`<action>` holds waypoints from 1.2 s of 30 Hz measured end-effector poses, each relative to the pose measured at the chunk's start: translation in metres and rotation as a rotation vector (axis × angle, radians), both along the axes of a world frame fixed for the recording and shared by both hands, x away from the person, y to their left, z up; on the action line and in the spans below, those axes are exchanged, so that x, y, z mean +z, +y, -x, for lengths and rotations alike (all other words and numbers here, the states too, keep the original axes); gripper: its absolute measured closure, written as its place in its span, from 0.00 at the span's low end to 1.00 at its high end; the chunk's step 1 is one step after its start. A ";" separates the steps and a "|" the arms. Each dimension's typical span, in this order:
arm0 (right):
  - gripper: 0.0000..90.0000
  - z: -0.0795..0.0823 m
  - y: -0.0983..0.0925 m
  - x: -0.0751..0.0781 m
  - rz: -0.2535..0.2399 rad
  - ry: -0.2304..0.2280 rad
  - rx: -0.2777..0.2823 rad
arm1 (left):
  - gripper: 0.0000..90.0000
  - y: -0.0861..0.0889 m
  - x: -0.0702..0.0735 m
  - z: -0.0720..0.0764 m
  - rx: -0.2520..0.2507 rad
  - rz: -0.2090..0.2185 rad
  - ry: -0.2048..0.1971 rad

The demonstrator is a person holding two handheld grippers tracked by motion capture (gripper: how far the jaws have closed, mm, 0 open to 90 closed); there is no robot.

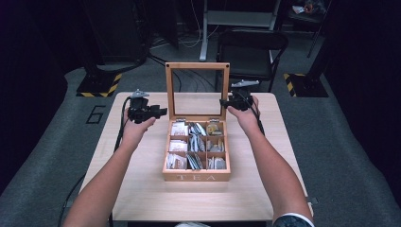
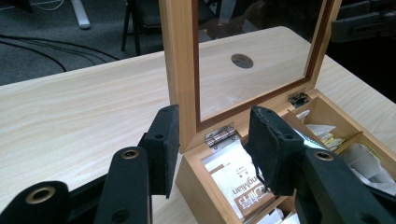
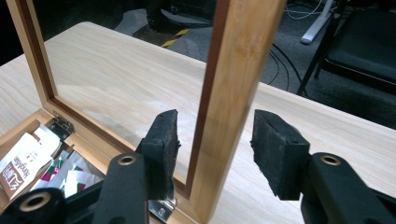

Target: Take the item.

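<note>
Left tongs (image 1: 163, 112) at 9 o'clock of the upright glass-paned wooden lid (image 1: 197, 91), jaws apart, straddling its left frame post, pads clear of the wood. Open wooden tea box (image 1: 196, 176) with nine compartments of tea sachets (image 1: 178, 128) at centre of the pale wooden desk (image 1: 142, 189). Right tongs (image 1: 223, 102) at 3 o'clock of lid, jaws apart around right frame post, not pressing.

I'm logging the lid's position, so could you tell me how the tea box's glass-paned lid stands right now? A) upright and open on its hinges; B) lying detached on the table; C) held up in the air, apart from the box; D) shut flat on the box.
A: the lid stands upright on its hinges above the open tea box, whose compartments show their sachets.
</note>
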State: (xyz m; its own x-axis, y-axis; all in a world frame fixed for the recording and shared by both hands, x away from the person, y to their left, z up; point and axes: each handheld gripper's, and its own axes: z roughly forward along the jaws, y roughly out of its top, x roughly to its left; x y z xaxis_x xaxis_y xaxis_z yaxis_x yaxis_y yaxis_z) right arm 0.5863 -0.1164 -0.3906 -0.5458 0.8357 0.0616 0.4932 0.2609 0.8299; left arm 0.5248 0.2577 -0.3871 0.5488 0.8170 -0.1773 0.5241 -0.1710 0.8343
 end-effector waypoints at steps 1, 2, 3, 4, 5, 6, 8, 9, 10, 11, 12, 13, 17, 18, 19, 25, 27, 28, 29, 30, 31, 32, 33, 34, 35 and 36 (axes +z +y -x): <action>0.55 0.001 -0.001 0.001 -0.001 0.002 -0.003 | 0.59 0.000 0.001 0.000 -0.005 -0.006 -0.001; 0.54 0.003 -0.003 0.002 0.003 -0.002 -0.004 | 0.59 0.000 0.001 0.001 -0.008 -0.004 0.004; 0.54 0.004 -0.004 0.003 0.004 -0.002 -0.009 | 0.59 0.000 0.002 0.002 -0.011 -0.006 0.004; 0.53 0.006 -0.006 0.003 0.006 -0.011 -0.005 | 0.58 0.000 0.002 0.004 -0.007 -0.001 0.009; 0.53 0.008 -0.007 0.005 -0.001 -0.009 -0.012 | 0.57 0.000 0.002 0.005 -0.007 0.008 0.005; 0.52 0.011 -0.009 0.006 -0.006 -0.010 -0.016 | 0.57 0.001 0.002 0.006 -0.009 0.013 0.008; 0.51 0.016 -0.012 0.007 -0.006 -0.013 -0.022 | 0.57 0.001 0.001 0.008 -0.006 0.016 0.005; 0.51 0.017 -0.014 0.007 -0.001 -0.016 -0.021 | 0.57 0.002 0.001 0.009 -0.009 0.014 0.009; 0.51 0.021 -0.015 0.007 0.002 -0.019 -0.027 | 0.56 0.002 0.000 0.010 -0.001 0.015 0.009; 0.51 0.023 -0.016 0.007 0.005 -0.018 -0.029 | 0.56 0.004 0.000 0.011 -0.003 0.011 0.009; 0.51 0.025 -0.018 0.008 0.010 -0.024 -0.024 | 0.56 0.004 -0.001 0.012 0.000 0.022 0.015; 0.55 0.028 -0.019 0.008 0.002 -0.018 -0.019 | 0.56 0.006 -0.001 0.013 0.006 0.021 0.012; 0.59 0.042 -0.022 0.010 0.014 -0.018 0.025 | 0.54 0.010 0.000 0.018 0.022 0.011 0.017; 0.59 0.047 -0.022 0.011 0.025 -0.032 0.035 | 0.54 0.011 0.001 0.020 0.024 0.004 0.015; 0.57 0.052 -0.022 0.012 0.034 -0.042 0.041 | 0.54 0.012 0.002 0.021 0.022 -0.010 0.008; 0.51 0.082 -0.017 0.011 0.047 -0.057 0.090 | 0.54 0.015 0.002 0.032 0.022 -0.006 -0.009; 0.51 0.093 -0.014 0.009 0.051 -0.060 0.099 | 0.54 0.015 0.000 0.035 0.026 -0.012 -0.009; 0.50 0.097 -0.013 0.009 0.051 -0.057 0.105 | 0.54 0.015 0.000 0.037 0.028 -0.014 -0.006; 0.50 0.102 -0.012 0.008 0.048 -0.049 0.119 | 0.53 0.015 -0.001 0.038 0.026 -0.034 0.003; 0.51 0.107 -0.010 0.006 0.034 -0.041 0.135 | 0.53 0.014 0.000 0.040 0.027 -0.038 -0.001; 0.52 0.110 -0.008 0.006 0.032 -0.038 0.147 | 0.53 0.013 0.000 0.042 0.028 -0.036 -0.016; 0.53 0.114 -0.007 0.004 0.030 -0.028 0.160 | 0.53 0.013 0.000 0.045 0.022 -0.033 -0.017; 0.54 0.117 -0.005 0.003 0.024 -0.029 0.177 | 0.53 0.013 0.000 0.047 0.016 -0.028 -0.020; 0.55 0.121 -0.004 0.001 0.008 -0.015 0.187 | 0.53 0.013 0.000 0.050 0.017 -0.020 -0.022; 0.56 0.125 -0.002 0.000 0.001 -0.010 0.197 | 0.53 0.013 0.000 0.051 0.016 -0.017 -0.022; 0.56 0.128 -0.001 -0.002 -0.007 -0.008 0.201 | 0.53 0.013 -0.001 0.053 0.017 -0.012 -0.021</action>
